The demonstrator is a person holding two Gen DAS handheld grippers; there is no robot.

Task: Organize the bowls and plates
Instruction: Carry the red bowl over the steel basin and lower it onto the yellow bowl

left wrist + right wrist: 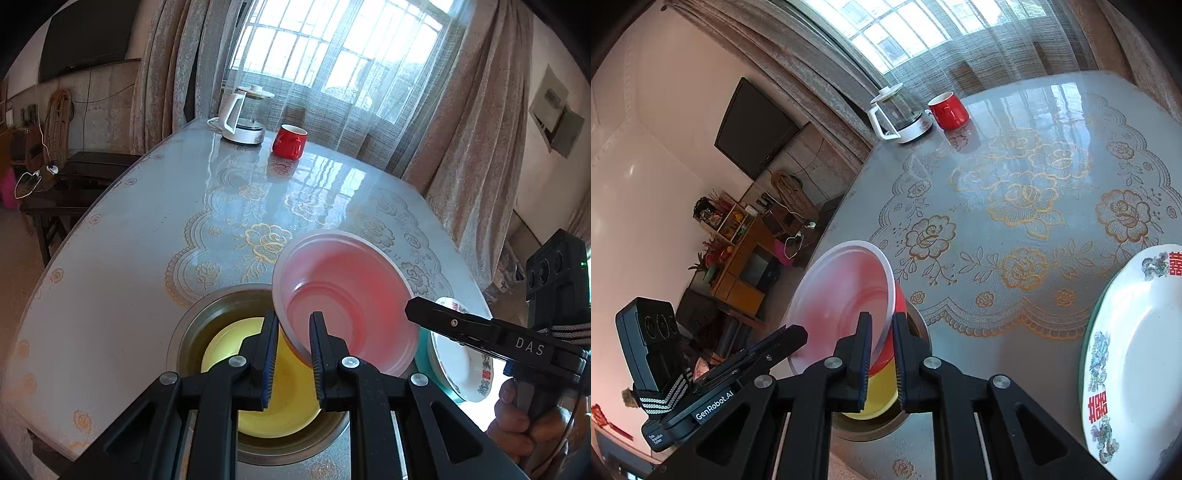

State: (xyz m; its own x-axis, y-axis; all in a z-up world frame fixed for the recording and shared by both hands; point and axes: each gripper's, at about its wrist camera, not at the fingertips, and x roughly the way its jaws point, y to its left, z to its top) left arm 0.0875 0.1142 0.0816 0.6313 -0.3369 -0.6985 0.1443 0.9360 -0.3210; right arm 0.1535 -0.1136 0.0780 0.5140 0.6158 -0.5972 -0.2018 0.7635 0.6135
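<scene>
Two grippers pinched one translucent pink plastic bowl (347,299) by opposite sides of its thin rim. The left gripper (293,354) had its ribbed blue pads nearly together on the rim at the bowl's 7 o'clock edge; the right gripper (882,354) held the rim the same narrow way. The bowl, round and smooth with stepped rings inside, hung tilted and empty above a glossy yellow bowl (266,406), which sat inside a wider dull metal basin (192,332). At 3 o'clock of the basin lay a shallow white porcelain plate (1137,354) with red characters and floral prints, resting on a teal dish (424,354). All stood on a glass-topped table (129,258) over lace with gold roses. Far off at 12 o'clock stood a red enamel mug (290,140) and a white kettle (243,122).
</scene>
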